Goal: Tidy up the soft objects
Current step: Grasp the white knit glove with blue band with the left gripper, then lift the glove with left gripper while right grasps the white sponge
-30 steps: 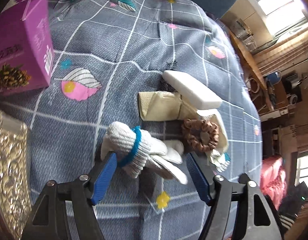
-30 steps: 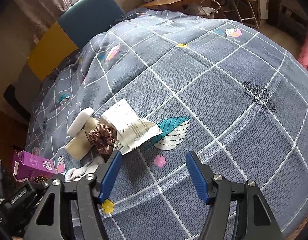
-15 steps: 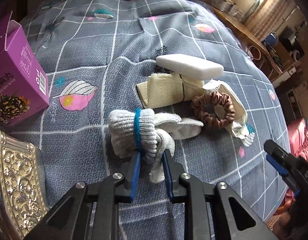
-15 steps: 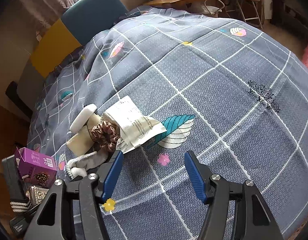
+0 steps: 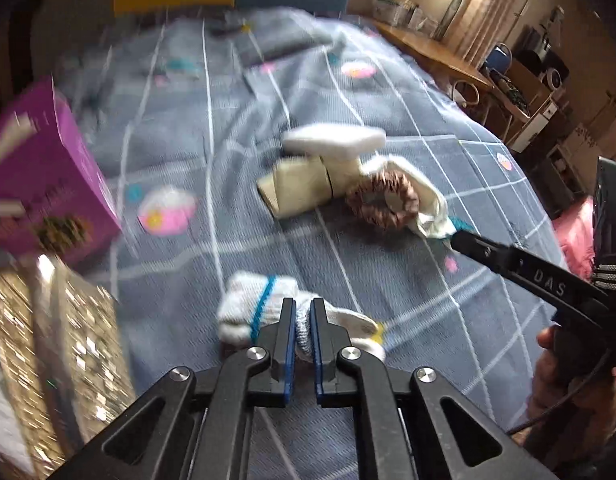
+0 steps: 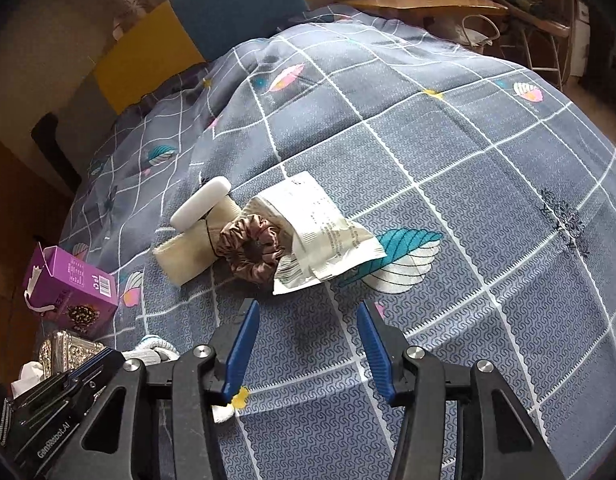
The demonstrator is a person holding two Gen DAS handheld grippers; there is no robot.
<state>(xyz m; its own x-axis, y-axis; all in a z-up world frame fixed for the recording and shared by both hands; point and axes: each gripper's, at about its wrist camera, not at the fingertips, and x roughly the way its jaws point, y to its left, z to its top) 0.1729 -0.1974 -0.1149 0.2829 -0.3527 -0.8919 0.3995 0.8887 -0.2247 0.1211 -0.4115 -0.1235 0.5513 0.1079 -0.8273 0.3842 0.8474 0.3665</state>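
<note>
Left tongs (image 5: 302, 309): clamping tight on the white knit glove (image 5: 264, 312), near on the bed (image 5: 388, 128).
Right tongs (image 6: 306, 344): half-wide, closing, gripping nothing, hovering near the brown scrunchie (image 6: 250, 248).

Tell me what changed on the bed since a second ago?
The left gripper closed its fingers onto the rolled white gloves, which it straddled open before. The right gripper moved nearer the white packet, its fingers closing on nothing. The brown scrunchie, beige cloth and purple box stayed put.
</note>
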